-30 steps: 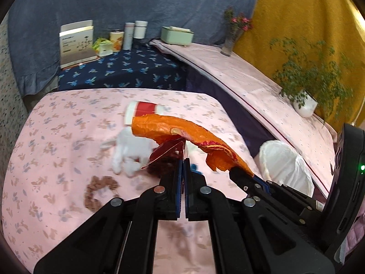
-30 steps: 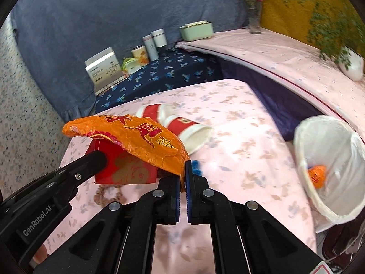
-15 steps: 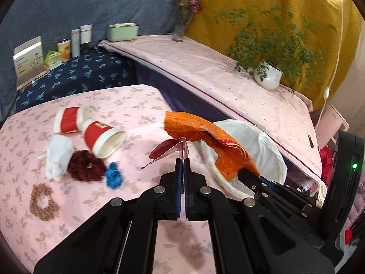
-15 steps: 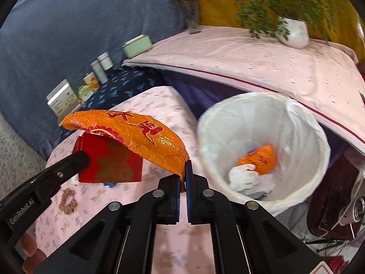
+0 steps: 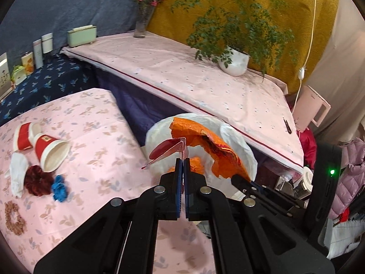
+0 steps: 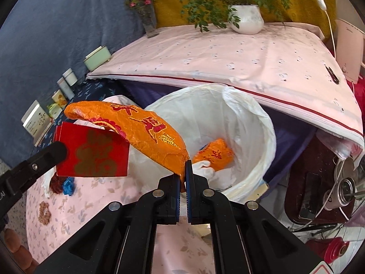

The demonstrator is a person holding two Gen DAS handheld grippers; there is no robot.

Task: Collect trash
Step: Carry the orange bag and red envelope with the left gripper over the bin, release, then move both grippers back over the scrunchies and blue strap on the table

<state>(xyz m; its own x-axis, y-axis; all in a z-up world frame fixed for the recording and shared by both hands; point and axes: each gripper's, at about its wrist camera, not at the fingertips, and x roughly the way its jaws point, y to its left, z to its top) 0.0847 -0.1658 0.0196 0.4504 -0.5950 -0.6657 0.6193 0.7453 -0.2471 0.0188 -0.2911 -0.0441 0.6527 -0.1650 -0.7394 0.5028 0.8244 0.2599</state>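
Note:
My left gripper is shut on a red envelope, which also shows in the right wrist view. My right gripper is shut on an orange crinkled wrapper, also seen from the left wrist. Both are held over the near rim of a white-lined trash bin. Inside the bin lie another orange wrapper and white tissue.
On the pink floral table lie two red paper cups, a white tissue, a dark red scrunchie, a blue scrunchie and a brown scrunchie. A potted plant and vase stand behind.
Both grippers have swung right from above the table to over the trash bin, carrying the envelope and wrapper. Both remain shut.

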